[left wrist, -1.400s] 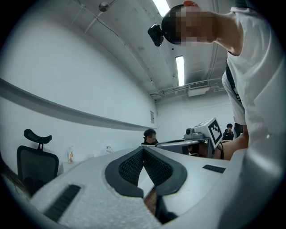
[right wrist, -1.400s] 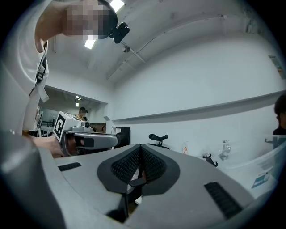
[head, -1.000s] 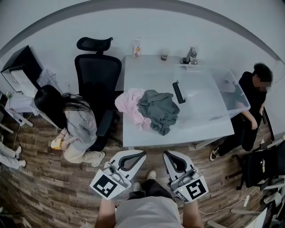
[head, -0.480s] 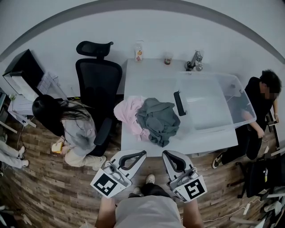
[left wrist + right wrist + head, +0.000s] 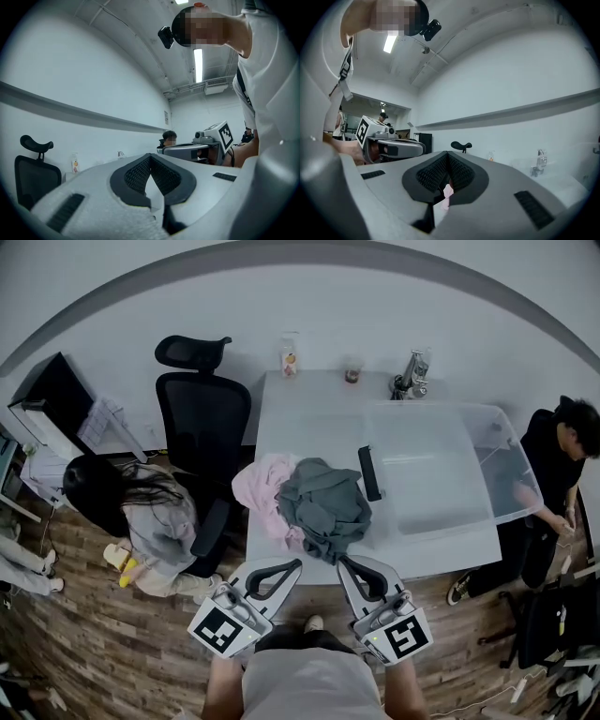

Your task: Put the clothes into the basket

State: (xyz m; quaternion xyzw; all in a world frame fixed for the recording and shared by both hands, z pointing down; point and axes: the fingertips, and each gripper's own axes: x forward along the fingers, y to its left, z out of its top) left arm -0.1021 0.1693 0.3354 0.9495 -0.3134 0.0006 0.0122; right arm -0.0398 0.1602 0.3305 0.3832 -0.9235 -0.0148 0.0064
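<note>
A pink garment (image 5: 261, 489) and a grey-green garment (image 5: 324, 507) lie heaped together on the white table (image 5: 309, 413), near its front edge. To their right on the table stands the basket, a clear plastic bin (image 5: 441, 465) with a black handle (image 5: 369, 472). My left gripper (image 5: 296, 565) and right gripper (image 5: 342, 562) are held side by side just short of the table's front edge, pointing level at the heap. Both are shut with nothing in them. In the left gripper view the gripper (image 5: 150, 157) shows its tips meeting. The right gripper (image 5: 447, 153) looks the same.
A black office chair (image 5: 202, 418) stands at the table's left. A person crouches on the wooden floor (image 5: 141, 517) beside it. Another person (image 5: 562, 456) is by the bin's right end. A bottle (image 5: 289, 354), a cup (image 5: 352, 368) and a metal fitting (image 5: 412, 371) stand along the table's back.
The table and the heap of clothes have come nearer in the head view. Both grippers now reach the table's front edge. Their jaws look the same.
</note>
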